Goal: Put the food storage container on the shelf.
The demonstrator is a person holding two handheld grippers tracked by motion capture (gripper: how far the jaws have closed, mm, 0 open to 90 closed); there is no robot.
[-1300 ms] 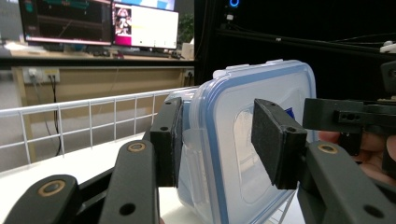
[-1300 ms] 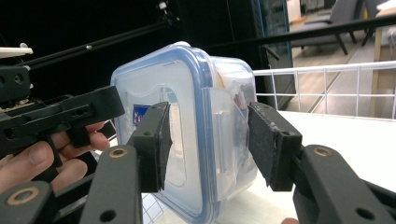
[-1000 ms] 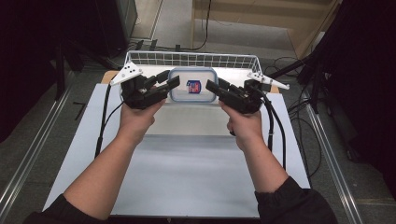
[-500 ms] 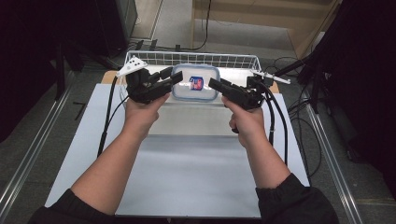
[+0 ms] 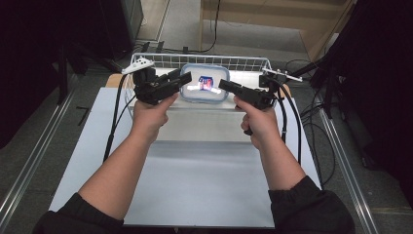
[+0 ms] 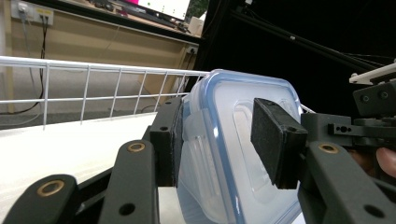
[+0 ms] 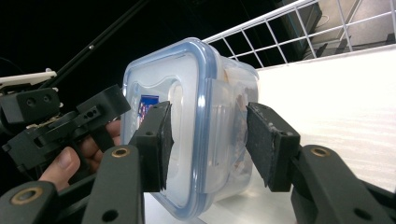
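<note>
Moved: both claws had been brought forward to the lidded box (image 5: 205, 83) on the bench (image 5: 195, 185).
Left claw (image 6: 219, 135): spread, straddling the box edge.
Right claw (image 7: 208, 140): spread astride the lid latch.
Meaning: grasp likely imminent, not yet made.

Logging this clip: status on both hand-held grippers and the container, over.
Left hand-held gripper, right hand-held gripper: open, jaws straddling container's latch sides. Lidded container by wire basket. Nothing in the way.

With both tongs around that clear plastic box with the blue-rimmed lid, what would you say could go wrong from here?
1. The clear plastic box with the blue-rimmed lid sits between open pads of the right tongs; closing on a side latch might pop it.
2. The left tongs straddle the lid's rim, so the smooth plastic could slip or tilt.
3. The white wire basket stands close behind; a push might knock it.
</note>
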